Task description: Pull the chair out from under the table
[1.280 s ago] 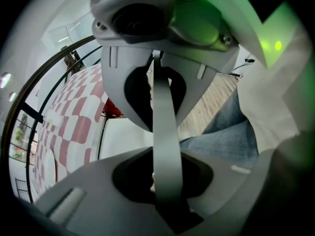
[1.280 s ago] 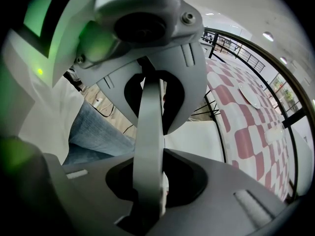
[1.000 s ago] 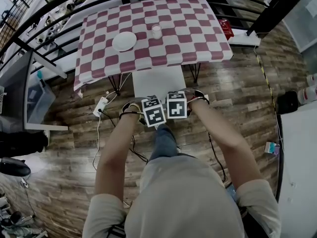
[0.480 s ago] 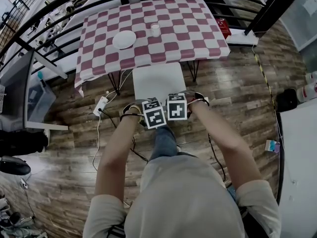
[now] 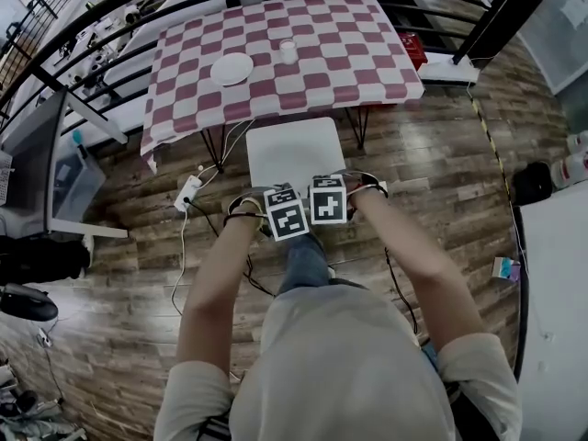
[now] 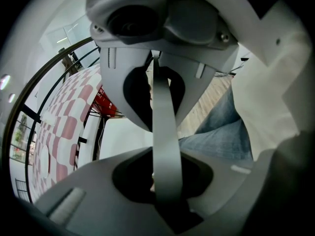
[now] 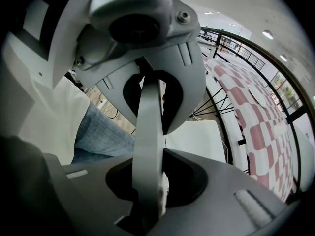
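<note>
The white chair (image 5: 292,152) stands in front of the table (image 5: 349,62) with the red-and-white checked cloth, most of its seat out from under the edge. My left gripper (image 5: 284,206) and right gripper (image 5: 327,197) sit side by side at the chair's near edge, pointing steeply down. In the left gripper view the grey edge of the chair back (image 6: 165,117) runs between the jaws, which are shut on it; the seat (image 6: 123,139) shows beyond. The right gripper view shows the same: jaws shut on the chair back (image 7: 147,141), the seat (image 7: 204,134) behind.
A white plate (image 5: 231,69) and a cup (image 5: 288,52) stand on the table. A white power strip (image 5: 188,194) with cables lies on the wooden floor left of the chair. A black railing (image 5: 110,7) runs behind the table. My jeans-clad leg (image 5: 303,260) is just behind the grippers.
The chair has slid toward me: more of the white seat shows in front of the tablecloth's edge. Both grippers keep their hold and have come back with it.
</note>
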A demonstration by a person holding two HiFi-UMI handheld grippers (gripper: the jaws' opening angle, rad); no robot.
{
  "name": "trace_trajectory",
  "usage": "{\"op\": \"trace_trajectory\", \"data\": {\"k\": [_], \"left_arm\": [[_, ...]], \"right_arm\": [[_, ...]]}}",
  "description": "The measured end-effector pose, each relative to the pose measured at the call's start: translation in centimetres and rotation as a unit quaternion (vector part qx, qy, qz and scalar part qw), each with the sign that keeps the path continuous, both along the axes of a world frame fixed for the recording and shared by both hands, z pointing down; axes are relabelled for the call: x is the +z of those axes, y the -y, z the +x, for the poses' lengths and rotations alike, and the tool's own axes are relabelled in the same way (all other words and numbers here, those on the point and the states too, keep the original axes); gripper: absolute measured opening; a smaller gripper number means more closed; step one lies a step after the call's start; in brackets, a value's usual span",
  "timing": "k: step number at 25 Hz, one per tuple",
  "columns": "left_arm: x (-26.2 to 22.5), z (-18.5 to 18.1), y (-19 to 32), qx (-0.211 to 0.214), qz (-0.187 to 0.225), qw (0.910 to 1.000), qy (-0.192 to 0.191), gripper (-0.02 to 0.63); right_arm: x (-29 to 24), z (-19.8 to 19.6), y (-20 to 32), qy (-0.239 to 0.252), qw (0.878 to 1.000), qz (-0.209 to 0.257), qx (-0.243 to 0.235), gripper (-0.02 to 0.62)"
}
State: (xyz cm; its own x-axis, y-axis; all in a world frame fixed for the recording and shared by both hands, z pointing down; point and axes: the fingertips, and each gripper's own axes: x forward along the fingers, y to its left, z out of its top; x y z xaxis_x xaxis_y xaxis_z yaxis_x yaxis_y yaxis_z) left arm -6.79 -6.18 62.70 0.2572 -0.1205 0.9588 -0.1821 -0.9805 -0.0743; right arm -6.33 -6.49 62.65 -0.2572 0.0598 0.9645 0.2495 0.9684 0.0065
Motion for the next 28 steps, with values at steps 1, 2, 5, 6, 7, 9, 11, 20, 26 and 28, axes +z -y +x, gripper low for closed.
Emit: {"op": "trace_trajectory", "data": {"k": [1,2,5,6,7,9,11,20,26,28], "left_arm": [[0.0,0.0,-0.2,0.000,0.000,1.0000,0.000,0.080],[0.0,0.1,-0.5,0.000,0.000,1.0000,0.000,0.080],[-0.1,0.2,-1.3,-0.001,0.000,1.0000,0.000,0.080],[-0.1,0.3,-1.5,-0.001,-0.001,1.0000,0.000,0.080],[-0.1,0.4,-1.7,-0.001,-0.001,1.0000,0.000,0.080],[-0.2,0.4,-2.1,-0.002,0.000,1.0000,0.001,0.080],[-0.1,0.5,-2.5,-0.003,0.000,1.0000,0.002,0.080],[0.0,0.9,-4.3,-0.006,0.003,1.0000,0.000,0.080],[-0.1,1.1,-5.4,0.002,0.003,1.0000,0.001,0.080],[-0.1,1.1,-5.9,0.005,0.003,1.0000,0.001,0.079]], "right_arm": [[0.0,0.1,-0.3,0.000,1.000,0.000,0.000,0.074],[0.0,0.1,-0.5,-0.001,1.000,0.000,0.001,0.074],[-0.1,0.3,-1.3,-0.002,1.000,-0.002,0.000,0.074],[-0.1,0.3,-1.5,-0.002,1.000,-0.002,-0.001,0.074],[-0.1,0.4,-1.8,-0.002,1.000,-0.003,-0.001,0.074],[-0.2,0.4,-2.1,-0.002,1.000,-0.003,-0.002,0.074],[-0.1,0.5,-2.5,-0.002,1.000,-0.003,-0.002,0.074],[0.0,0.9,-4.3,-0.007,1.000,-0.008,-0.001,0.074],[0.0,1.1,-5.5,-0.006,1.000,-0.016,0.009,0.074],[0.0,1.2,-6.0,-0.007,1.000,-0.018,0.010,0.074]]}}
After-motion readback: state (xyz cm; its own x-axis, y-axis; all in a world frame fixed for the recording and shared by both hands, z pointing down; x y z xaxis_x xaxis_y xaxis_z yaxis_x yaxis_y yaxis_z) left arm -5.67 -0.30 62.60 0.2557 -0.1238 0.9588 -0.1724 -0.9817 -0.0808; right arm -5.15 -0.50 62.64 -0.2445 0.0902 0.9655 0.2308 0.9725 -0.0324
